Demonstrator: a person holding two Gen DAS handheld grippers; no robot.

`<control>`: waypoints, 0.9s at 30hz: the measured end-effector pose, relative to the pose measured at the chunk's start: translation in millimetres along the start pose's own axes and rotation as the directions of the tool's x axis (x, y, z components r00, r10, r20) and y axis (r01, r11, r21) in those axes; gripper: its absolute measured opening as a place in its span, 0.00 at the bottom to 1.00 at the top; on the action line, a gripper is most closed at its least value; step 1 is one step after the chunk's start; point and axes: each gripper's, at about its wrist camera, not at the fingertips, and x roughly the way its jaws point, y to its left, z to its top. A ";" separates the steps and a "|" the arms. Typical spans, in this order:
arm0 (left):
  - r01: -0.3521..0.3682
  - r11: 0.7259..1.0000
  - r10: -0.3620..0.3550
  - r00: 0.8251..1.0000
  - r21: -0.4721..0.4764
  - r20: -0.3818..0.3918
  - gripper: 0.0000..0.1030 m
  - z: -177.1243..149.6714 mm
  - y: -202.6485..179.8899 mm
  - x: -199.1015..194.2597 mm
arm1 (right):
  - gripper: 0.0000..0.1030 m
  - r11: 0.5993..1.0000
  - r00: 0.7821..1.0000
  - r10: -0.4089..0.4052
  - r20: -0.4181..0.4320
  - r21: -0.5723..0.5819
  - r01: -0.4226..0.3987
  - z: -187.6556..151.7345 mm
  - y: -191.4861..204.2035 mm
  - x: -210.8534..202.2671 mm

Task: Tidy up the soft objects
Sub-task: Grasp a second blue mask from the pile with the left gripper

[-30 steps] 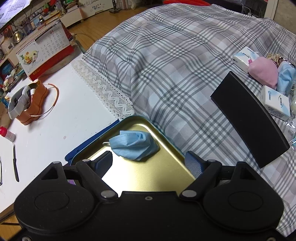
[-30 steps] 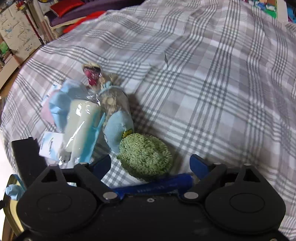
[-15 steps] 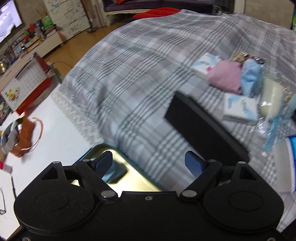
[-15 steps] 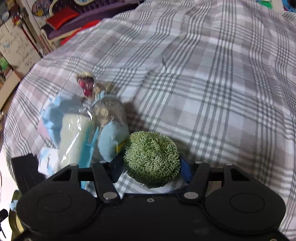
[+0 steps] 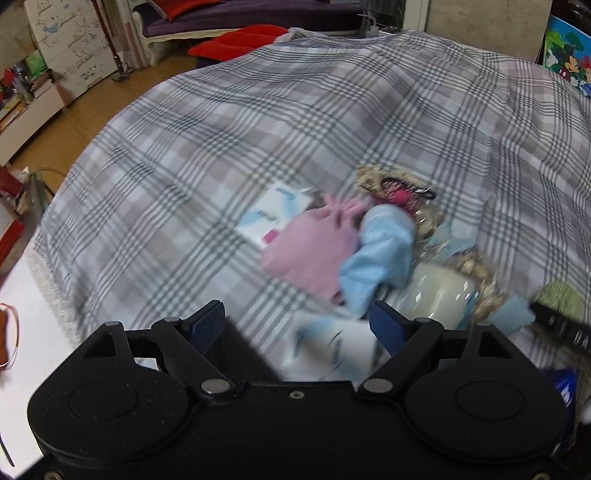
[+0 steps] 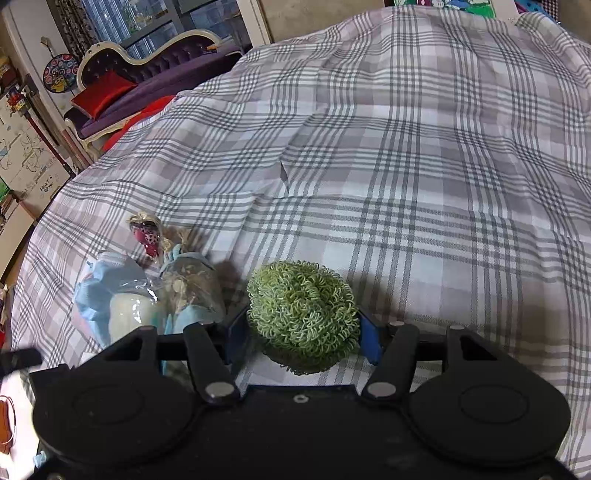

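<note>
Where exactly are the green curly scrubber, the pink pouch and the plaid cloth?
green curly scrubber (image 6: 303,310): right wrist view, middle of its looped top.
pink pouch (image 5: 314,254): left wrist view, centre of its body.
plaid cloth (image 6: 424,177): right wrist view, bare stretch beyond the scrubber.

A grey-and-white plaid cloth (image 6: 406,155) covers the whole work surface, creased near its middle. Beyond its far left edge lies wooden flooring (image 5: 74,122). A purple sofa with a carved cream frame (image 6: 147,66) stands against the back of the room and carries a red cushion (image 6: 101,92). A round dartboard (image 6: 59,72) hangs on the wall beside it. A white cabinet with cartoon drawings (image 5: 70,48) stands at far left. Glazed panels (image 6: 122,18) show behind the sofa. Lighting is dim and even.
</note>
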 end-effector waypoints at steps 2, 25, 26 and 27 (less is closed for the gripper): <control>-0.014 1.000 0.014 1.000 0.007 -0.004 0.80 10.6 -12.8 8.4 | 0.59 1.000 1.000 -0.001 0.004 -0.006 0.001 -0.4 0.6 0.8; 0.009 0.997 -0.018 0.993 -0.079 -0.113 0.50 45.8 -47.1 46.5 | 0.59 0.999 0.999 0.010 0.050 -0.034 -0.008 -0.7 3.3 1.8; 0.013 0.996 -0.022 0.994 -0.086 -0.107 0.50 46.2 -43.9 42.5 | 0.59 0.999 0.999 0.012 0.051 -0.034 -0.010 -0.8 3.5 1.2; 0.016 0.995 -0.025 0.995 -0.094 -0.100 0.50 46.6 -40.2 38.2 | 0.59 0.999 0.998 0.014 0.056 -0.034 -0.012 -1.0 3.7 0.9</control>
